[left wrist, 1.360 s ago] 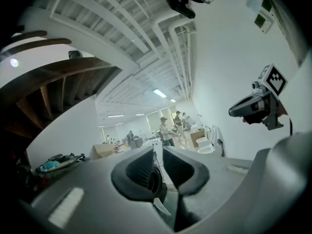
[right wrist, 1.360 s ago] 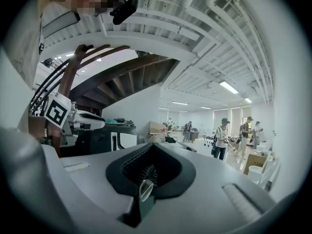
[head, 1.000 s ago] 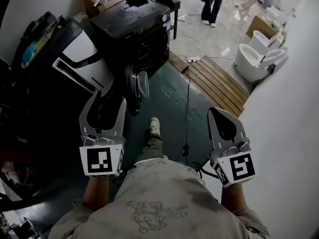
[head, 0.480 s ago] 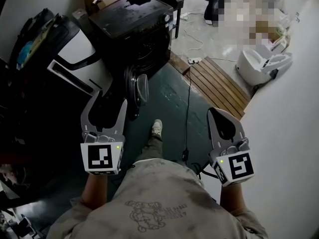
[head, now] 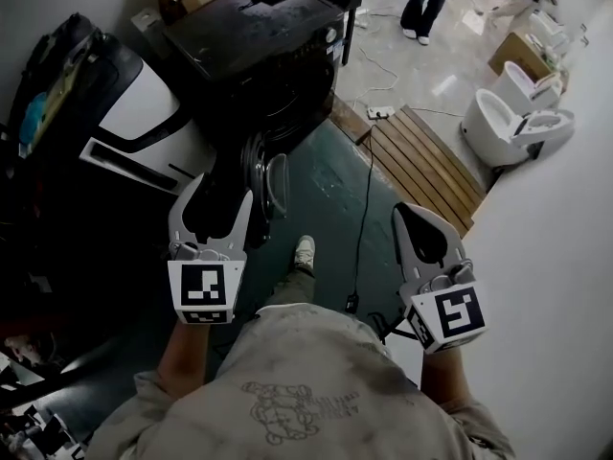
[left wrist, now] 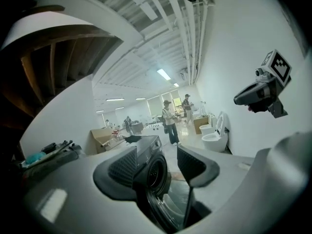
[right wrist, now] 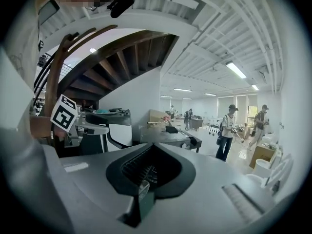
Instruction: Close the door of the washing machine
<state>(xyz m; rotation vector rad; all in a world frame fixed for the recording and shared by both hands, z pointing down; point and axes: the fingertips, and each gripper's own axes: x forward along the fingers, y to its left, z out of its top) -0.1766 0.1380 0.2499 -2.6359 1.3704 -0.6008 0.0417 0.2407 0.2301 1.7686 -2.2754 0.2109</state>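
The washing machine (head: 254,46) door (head: 275,182) hangs open. Left tool (head: 218,195) is spread wide, empty; right tool (head: 422,217) is pinched closed. I'd push the door's outer edge steadily till it latches.

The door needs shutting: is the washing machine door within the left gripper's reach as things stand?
Probably yes: the left gripper, jaws apart, points at the open door close ahead, and nothing stands between them.

Green floor (head: 321,195), black washing machine (head: 259,56) standing, wooden slat platform (head: 426,166), black cable (head: 365,209) trailing
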